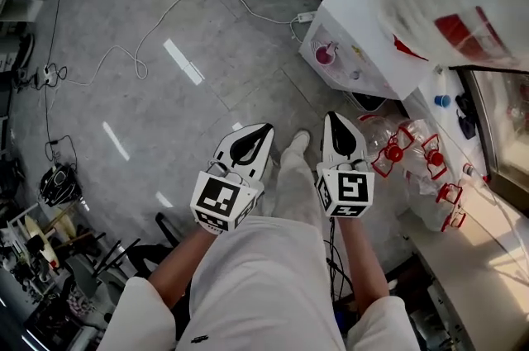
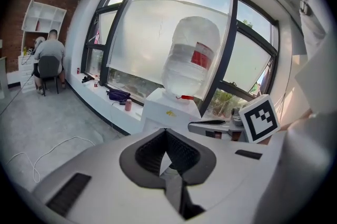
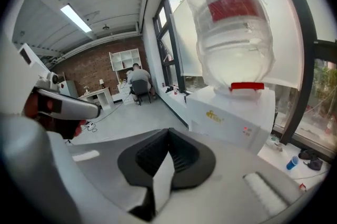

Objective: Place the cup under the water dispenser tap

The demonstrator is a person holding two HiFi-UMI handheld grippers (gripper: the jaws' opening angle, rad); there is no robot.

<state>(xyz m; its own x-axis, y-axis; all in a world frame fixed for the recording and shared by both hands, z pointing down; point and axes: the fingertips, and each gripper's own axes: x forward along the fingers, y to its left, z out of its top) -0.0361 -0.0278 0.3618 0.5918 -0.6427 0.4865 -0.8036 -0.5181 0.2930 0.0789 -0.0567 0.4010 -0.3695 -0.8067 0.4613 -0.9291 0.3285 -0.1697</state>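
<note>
Holding both tongs out in front of us, we see the left gripper point(image 1: 263, 130) and the right gripper point(image 1: 333, 118) each closed on nothing. A large water bottle point(image 3: 231, 22) stands inverted on the white dispenser point(image 3: 231, 117). Its red label is too blurred to read, as is the dispenser's gold logo point(image 3: 213, 116). What looks like a pinkish cup point(image 1: 324, 54) sits at the dispenser's front, well apart from both grippers. Clear red-capped bottles point(image 1: 405, 151) lie beside the dispenser.

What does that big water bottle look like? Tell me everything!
The water bottle is big, round and cloudy see-through plastic, with ribs around it and a red label. It stands upside down on the white dispenser, its neck in a red ring on top. A window is behind it.
</note>
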